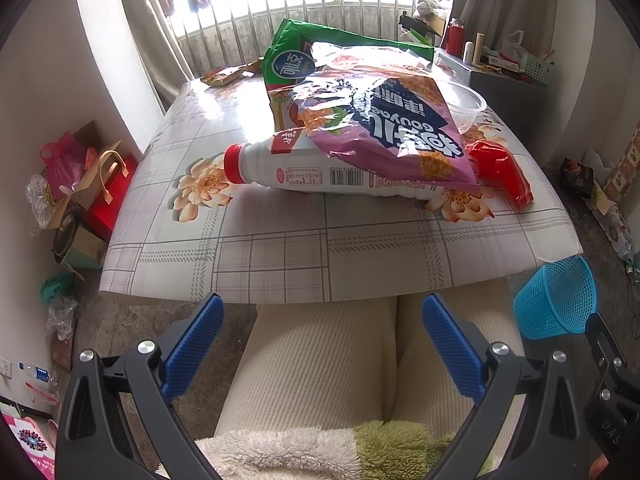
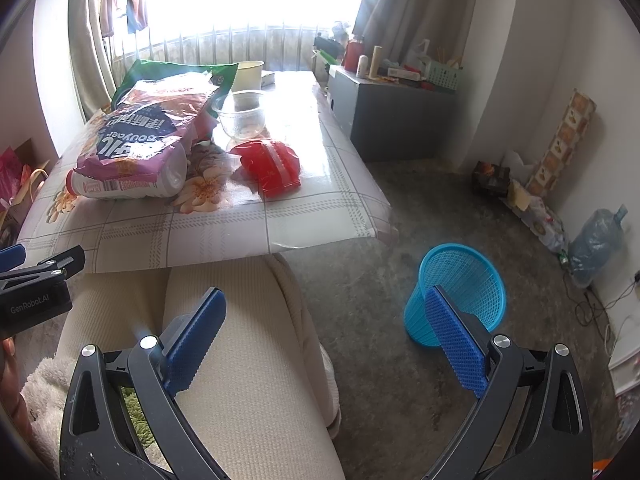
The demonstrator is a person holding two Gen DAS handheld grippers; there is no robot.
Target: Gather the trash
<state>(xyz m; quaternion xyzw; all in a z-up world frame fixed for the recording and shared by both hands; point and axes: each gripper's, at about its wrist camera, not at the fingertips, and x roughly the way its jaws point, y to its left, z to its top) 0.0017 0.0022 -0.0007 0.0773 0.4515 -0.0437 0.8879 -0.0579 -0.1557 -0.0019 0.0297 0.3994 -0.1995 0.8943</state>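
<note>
On the floral table (image 1: 280, 256) lies a white bottle with a red cap (image 1: 304, 174) on its side. A purple snack bag (image 1: 384, 120) lies over it, with a green bag (image 1: 304, 60) behind. A red wrapper (image 1: 502, 170) and a clear plastic bowl (image 1: 466, 106) sit to the right. A blue mesh bin (image 2: 460, 292) stands on the floor right of the table. My left gripper (image 1: 320, 312) is open and empty, just before the table's near edge. My right gripper (image 2: 326, 308) is open and empty over the person's lap, its right finger in front of the bin.
The person's legs in cream trousers (image 2: 224, 344) lie under both grippers. Bags and boxes (image 1: 84, 184) clutter the floor at left. A grey cabinet (image 2: 388, 116) with small items stands beyond the table. A water jug (image 2: 596, 240) and cables lie by the right wall.
</note>
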